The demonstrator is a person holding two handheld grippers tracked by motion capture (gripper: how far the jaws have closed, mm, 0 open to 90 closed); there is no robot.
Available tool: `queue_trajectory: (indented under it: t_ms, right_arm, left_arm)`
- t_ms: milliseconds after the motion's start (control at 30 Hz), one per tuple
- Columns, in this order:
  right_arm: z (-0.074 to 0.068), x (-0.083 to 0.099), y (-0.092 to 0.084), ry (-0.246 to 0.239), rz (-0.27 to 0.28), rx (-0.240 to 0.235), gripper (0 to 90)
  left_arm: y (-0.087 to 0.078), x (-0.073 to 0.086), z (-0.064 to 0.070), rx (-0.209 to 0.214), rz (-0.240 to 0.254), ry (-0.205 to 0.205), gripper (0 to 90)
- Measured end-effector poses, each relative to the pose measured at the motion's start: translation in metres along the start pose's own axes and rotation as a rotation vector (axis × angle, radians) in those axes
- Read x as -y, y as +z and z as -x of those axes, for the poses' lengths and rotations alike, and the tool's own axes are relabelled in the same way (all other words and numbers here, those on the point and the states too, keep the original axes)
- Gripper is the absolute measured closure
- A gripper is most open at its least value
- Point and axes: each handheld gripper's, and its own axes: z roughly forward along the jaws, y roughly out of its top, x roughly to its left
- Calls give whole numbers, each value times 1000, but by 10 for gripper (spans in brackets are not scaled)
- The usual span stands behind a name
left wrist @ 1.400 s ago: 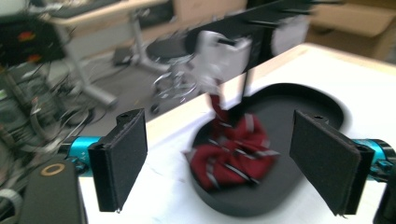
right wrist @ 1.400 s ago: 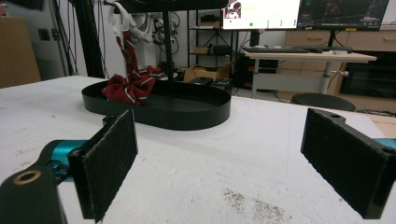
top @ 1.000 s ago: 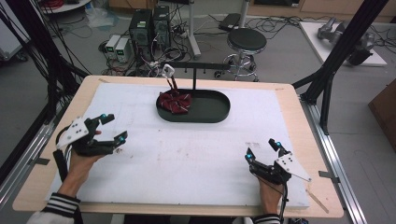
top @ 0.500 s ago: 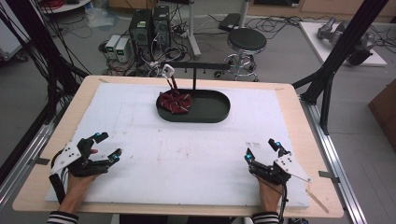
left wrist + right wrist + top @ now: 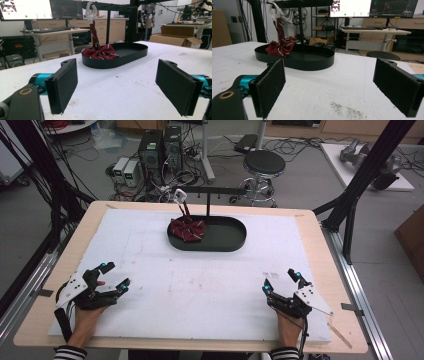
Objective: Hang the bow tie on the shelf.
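At the near left of the white-covered worktop [image 5: 150, 245], a person's left hand [image 5: 85, 317] holds the left hand-held gripper [image 5: 111, 276]; its two black padded jaws stand wide apart, clamping nothing, just above the bare white surface. Farther back, near the middle of the worktop, sits a black oval tray [image 5: 225, 240]. A dark red necktie with thin pale stripes [image 5: 187, 229] lies bunched in the tray's left end, and one strip of it rises to a white clip [image 5: 180, 196] on a black bar above the tray. At the near right, the right hand [image 5: 289, 330] holds the right hand-held gripper [image 5: 280, 281], its jaws likewise spread wide and empty, well apart from the tray
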Motion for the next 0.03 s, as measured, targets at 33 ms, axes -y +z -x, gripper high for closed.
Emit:
queue_trajectory:
  t_ms: [33]
  right_arm:
    - [0,0,0,0,0,1,99]
  left_arm:
    - [0,0,-1,0,-2,0,183]
